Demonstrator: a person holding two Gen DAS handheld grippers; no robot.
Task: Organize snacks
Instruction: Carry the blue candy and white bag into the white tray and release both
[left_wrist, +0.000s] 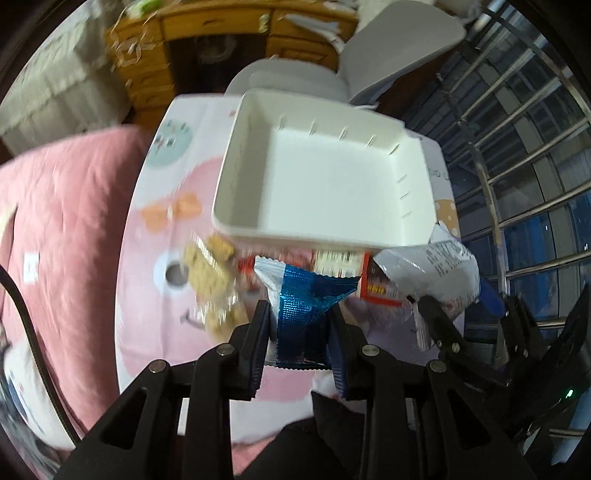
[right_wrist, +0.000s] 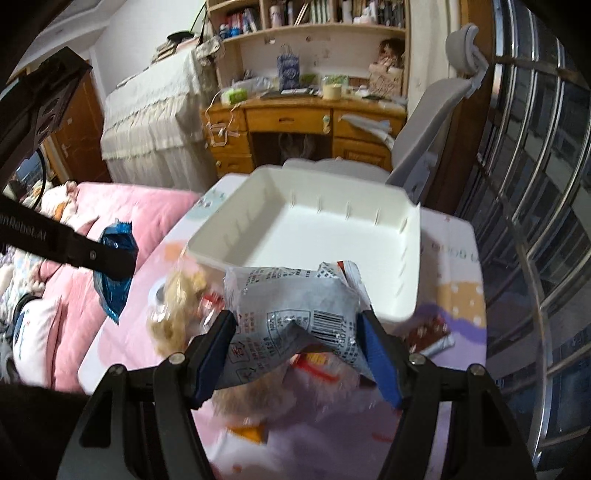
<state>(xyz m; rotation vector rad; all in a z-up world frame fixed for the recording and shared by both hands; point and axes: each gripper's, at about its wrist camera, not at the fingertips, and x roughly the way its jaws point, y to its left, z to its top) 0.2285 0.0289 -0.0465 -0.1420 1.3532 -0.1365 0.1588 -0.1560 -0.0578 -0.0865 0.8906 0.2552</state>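
Left wrist | red packet (left_wrist: 376, 291) behind blue packet (left_wrist: 306, 306) | tray (left_wrist: 258, 206) beyond

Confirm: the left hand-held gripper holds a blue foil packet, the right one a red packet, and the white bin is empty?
Not quite. The right hand-held gripper holds a grey-white packet, not red, per the right wrist view. The left hand-held gripper does hold the blue foil packet; the white bin is empty.

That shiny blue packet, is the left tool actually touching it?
Touching. In the left wrist view the left tool has both pads pressed against the sides of the blue packet, which is pinched between them and crumpled at the grip.
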